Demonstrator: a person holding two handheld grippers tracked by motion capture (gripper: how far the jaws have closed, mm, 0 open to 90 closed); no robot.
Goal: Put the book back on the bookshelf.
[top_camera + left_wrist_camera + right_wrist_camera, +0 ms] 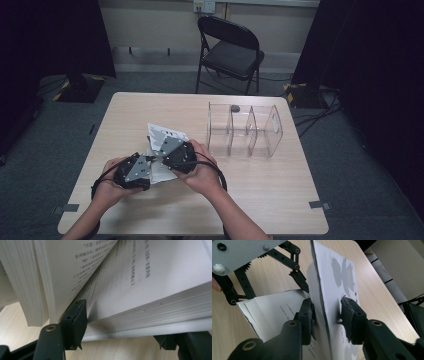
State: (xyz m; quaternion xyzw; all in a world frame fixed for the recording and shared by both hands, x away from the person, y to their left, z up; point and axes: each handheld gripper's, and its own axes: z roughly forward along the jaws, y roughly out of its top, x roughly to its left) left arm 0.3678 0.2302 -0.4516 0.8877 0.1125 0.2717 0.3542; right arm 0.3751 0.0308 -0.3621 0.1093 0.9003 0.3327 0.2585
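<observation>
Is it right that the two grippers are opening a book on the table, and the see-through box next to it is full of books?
Not quite. The grippers do work on an open book on the table, but the high view shows the clear box holds no books; just one small dark thing sits in it.

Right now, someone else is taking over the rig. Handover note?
Right hand-held gripper: shut on the book's front cover and first pages, holding that block upright.
Left hand-held gripper: jaws straddle the lower block of pages, one inside the open book, one under it; whether the pads press yet cannot be told.
Book: open, at mid-table, left of the clear organizer, whose far-left slot holds a small dark thing.
Done: book opened.
Left: probably secure the lower pages; the book is not yet in the organizer, if that is the aim.
</observation>
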